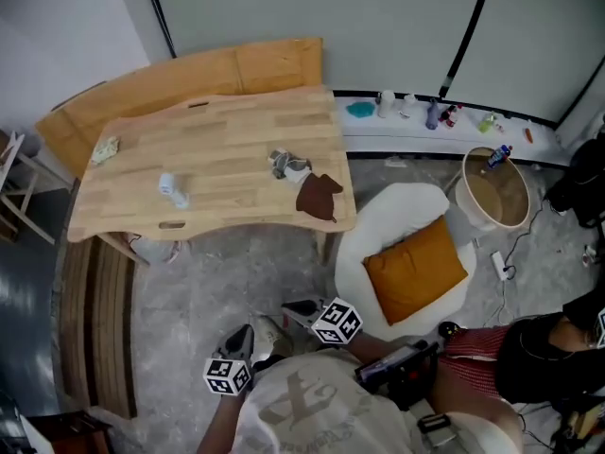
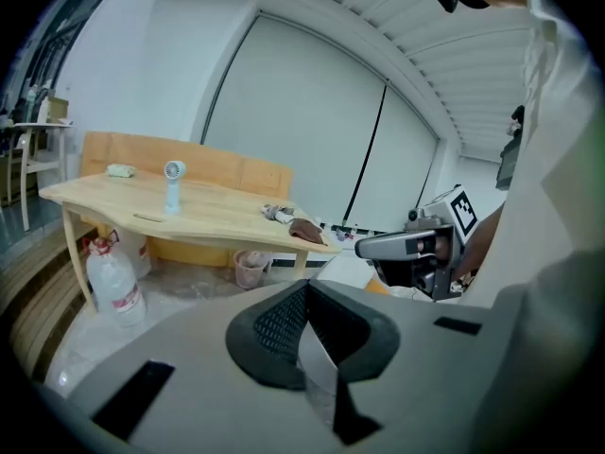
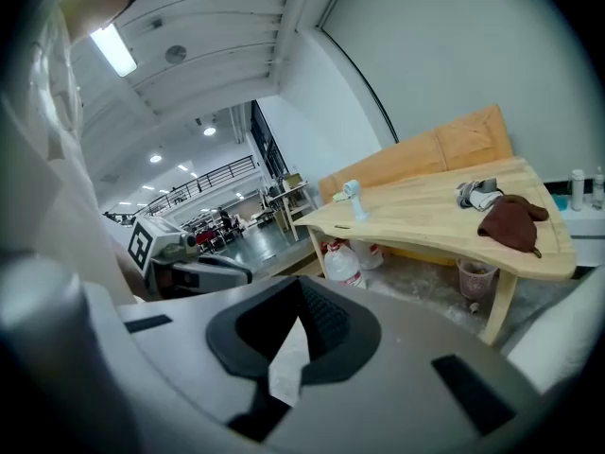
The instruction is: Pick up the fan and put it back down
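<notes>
Fan: upright on table, left half, long axis vertical, well ahead of both grippers.
Left gripper: jaws closed, empty; likely nearer.
Right gripper: jaws closed, empty.
Grey bundle, brown cloth: table's right end, away from fan.
Cushioned chair: right of table.

The fan shows too small for detail; bottles on the far ledge likewise.
</notes>
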Tool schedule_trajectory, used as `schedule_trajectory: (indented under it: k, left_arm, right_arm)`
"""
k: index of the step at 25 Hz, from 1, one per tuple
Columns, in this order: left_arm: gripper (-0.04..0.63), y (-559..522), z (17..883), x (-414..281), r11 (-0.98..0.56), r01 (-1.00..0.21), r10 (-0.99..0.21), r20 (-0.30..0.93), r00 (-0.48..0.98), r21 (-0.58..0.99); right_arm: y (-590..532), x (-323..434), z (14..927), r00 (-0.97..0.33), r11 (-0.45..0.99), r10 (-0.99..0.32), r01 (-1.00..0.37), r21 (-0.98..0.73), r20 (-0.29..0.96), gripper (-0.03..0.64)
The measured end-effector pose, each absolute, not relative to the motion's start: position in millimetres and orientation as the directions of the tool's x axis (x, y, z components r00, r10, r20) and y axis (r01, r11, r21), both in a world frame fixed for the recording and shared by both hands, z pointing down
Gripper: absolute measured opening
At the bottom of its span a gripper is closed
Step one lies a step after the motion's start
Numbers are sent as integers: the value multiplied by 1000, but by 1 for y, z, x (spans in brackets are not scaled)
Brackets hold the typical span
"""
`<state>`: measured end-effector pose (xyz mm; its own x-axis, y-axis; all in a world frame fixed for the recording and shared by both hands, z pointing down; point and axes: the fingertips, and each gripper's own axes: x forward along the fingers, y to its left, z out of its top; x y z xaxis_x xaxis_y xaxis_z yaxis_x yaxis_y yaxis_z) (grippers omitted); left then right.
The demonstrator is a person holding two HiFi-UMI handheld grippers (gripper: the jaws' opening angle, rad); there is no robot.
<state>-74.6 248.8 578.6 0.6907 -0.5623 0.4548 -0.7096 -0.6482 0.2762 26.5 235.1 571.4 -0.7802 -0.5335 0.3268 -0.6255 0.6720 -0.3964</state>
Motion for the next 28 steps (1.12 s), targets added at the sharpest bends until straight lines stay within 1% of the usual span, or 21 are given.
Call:
schedule_trajectory:
  k: [4, 11, 23, 26, 28]
  left_arm:
    - [11, 213, 574, -69, -675, -679, -545, 426, 722, 287]
    - [11, 145, 573, -83, -677, -668, -541, 405, 737, 311]
    - [11, 58, 567, -114, -738, -605, -474, 410, 779, 297]
    - [11, 44, 568, -126, -747, -599, -469, 409, 783, 290]
    - [11, 35, 571, -135, -745, -602, -472, 411, 780, 289]
  right_arm:
    - [208, 37, 568, -748, 637, -564, -663, -393, 349, 14]
    - [146, 31, 560, -717, 617, -588, -697, -366, 375, 14]
    - [64, 6, 561, -639, 529, -667, -769, -359, 383, 14]
    - [47, 2, 561, -608, 505, -683, -793, -341, 404, 14]
    - [37, -5, 561, -604, 499, -692, -796, -342, 395, 14]
